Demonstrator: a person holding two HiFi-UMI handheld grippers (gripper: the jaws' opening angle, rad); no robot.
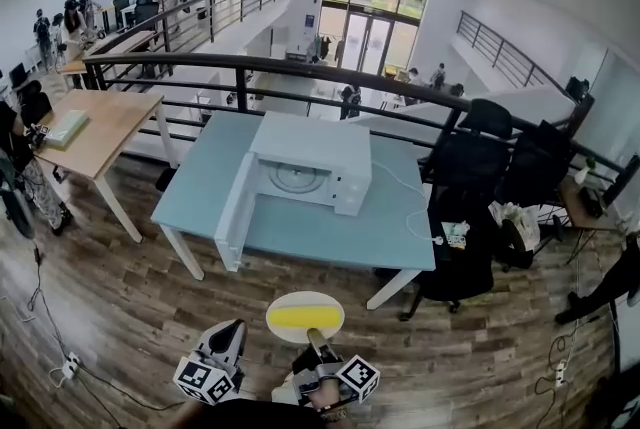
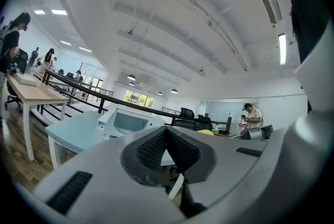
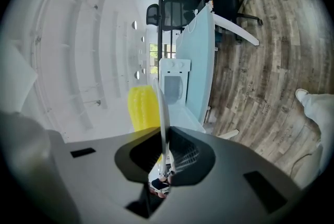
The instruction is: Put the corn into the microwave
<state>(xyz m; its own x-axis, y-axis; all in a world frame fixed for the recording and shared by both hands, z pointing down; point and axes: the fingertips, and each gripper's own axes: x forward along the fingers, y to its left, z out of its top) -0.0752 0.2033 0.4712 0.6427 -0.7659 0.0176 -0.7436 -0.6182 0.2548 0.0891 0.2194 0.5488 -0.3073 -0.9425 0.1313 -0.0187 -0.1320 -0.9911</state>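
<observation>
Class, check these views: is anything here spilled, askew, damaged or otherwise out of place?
Nothing stands out. The corn lies whole on the plate, which the right gripper grips by its rim; nothing has spilled. The microwave stands upright on the table, its door open.

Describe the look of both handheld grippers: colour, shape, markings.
They match. The left gripper and right gripper each carry a white cube with black square markers: left cube, right cube. In their own views the bodies are smooth light grey with dark rectangular slots, and the jaws end in black ribbed pads. No cables show.
</observation>
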